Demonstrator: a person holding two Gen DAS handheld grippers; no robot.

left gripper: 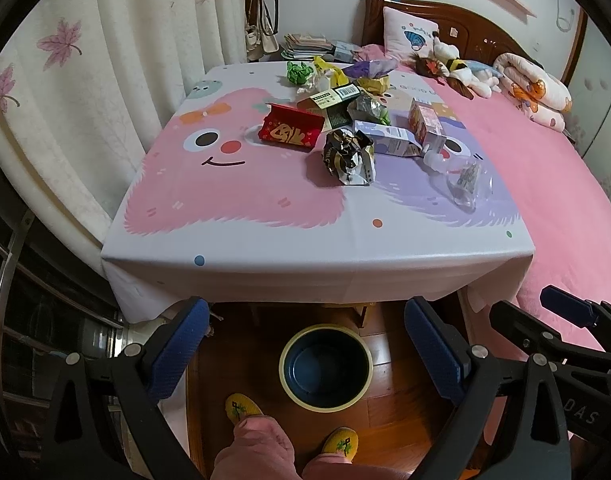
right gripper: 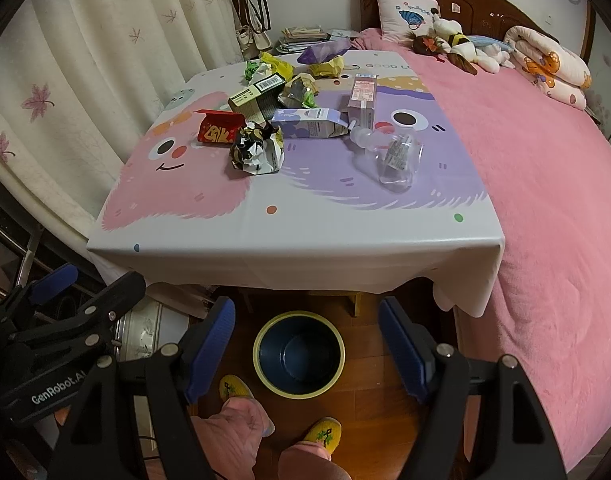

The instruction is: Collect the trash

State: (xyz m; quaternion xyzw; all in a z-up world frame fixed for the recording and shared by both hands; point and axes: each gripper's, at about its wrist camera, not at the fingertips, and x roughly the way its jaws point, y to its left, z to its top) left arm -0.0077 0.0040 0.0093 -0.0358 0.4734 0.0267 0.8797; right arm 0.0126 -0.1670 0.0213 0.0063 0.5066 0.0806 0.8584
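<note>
- Left claw (left gripper: pixel 305 348) hangs spread wide, nothing between its blue pads (left gripper: pixel 177 344), above the floor in front of the table (left gripper: pixel 305 276).
- Right claw (right gripper: pixel 305 344) is released too, pads apart and bare, beside the left one.
- The bin (left gripper: pixel 325 366), dark inside with a pale yellow rim, stands on the wooden floor just below the table's near edge, by the yellow slippers (left gripper: pixel 241 406).
- Trash sits piled on the cartoon tablecloth's far half: red box (left gripper: pixel 291 128), crumpled wrapper (left gripper: pixel 349 156), purple carton (left gripper: pixel 387 138), clear bottle (left gripper: pixel 461 172) lying on its side, green wad (left gripper: pixel 297 72).
- Pink bed (left gripper: pixel 545 184) runs along the right.
</note>
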